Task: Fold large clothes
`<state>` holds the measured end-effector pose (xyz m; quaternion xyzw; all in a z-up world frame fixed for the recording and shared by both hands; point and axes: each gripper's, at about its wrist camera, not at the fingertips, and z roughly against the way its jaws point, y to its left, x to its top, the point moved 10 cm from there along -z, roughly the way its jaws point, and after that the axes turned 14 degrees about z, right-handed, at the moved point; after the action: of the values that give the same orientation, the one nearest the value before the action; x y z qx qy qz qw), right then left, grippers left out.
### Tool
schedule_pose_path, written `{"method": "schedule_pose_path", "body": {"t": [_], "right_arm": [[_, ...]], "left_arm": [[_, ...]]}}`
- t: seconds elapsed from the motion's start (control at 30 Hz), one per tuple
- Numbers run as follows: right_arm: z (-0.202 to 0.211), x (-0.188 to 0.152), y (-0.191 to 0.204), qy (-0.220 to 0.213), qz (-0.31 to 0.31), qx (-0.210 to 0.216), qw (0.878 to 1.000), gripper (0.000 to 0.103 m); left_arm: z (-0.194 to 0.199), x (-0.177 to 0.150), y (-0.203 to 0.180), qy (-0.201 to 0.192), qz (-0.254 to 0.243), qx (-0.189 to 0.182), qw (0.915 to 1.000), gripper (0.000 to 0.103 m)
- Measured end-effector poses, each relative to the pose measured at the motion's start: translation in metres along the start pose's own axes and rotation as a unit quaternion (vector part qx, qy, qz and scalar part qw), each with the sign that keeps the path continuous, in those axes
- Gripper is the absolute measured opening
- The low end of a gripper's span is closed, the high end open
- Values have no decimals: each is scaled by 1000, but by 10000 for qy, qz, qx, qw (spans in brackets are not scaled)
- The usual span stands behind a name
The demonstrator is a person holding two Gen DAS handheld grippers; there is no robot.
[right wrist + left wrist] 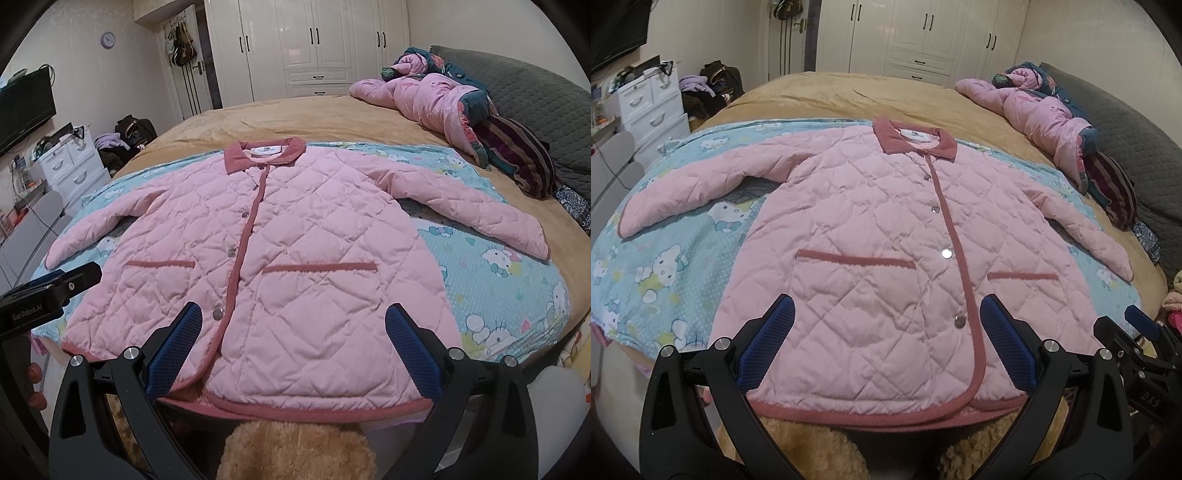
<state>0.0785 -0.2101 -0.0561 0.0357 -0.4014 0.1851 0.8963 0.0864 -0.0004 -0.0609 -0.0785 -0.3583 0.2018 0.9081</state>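
A: Where's the jacket (871, 236)?
B: Flat on the bed (820, 92), front up, sleeves spread for folding. I hold both tools, left (886, 343) and right (293, 345), released, empty, above the near hem.

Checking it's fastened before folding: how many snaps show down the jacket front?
4 in the left view: one below the collar, one at the chest, one at pocket height, one near the hem. More may hide under the collar.
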Motion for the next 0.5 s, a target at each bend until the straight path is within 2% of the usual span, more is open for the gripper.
{"method": "schedule_pose_path", "body": {"t": [0.5], "right_arm": [[-26,48,-44,-131,-212,-190,9995,99]], "left_arm": [[-33,52,-28,-53,-92,39,9999,94]]}}
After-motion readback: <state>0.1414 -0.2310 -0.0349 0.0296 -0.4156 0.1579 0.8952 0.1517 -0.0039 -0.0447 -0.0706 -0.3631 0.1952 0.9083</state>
